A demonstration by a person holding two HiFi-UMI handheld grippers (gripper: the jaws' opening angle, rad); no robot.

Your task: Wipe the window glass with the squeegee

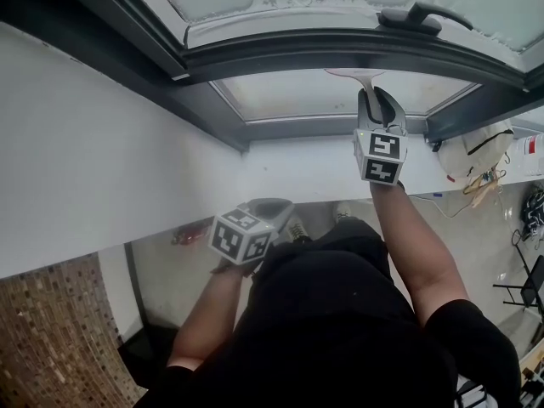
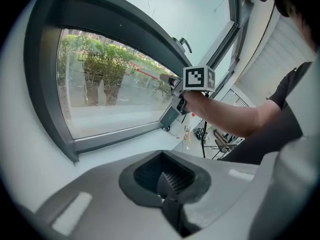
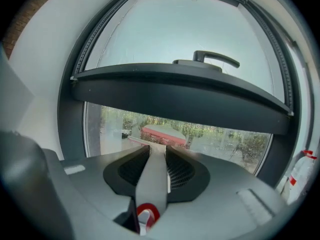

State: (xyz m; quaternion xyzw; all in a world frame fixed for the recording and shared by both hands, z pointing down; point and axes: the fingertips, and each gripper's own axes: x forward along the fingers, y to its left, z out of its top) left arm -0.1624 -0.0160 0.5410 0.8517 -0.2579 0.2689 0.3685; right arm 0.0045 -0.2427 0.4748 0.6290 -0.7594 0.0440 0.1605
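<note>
The wipe looks to be in its early part: the right tool is clamped on the grey handle of the squeegee, whose pale blade meets the lower window pane just under the dark crossbar. The glass looks hazy and speckled, so most of it seems unwiped. The left tool hangs low near the person's waist, jaws together on nothing.
</note>
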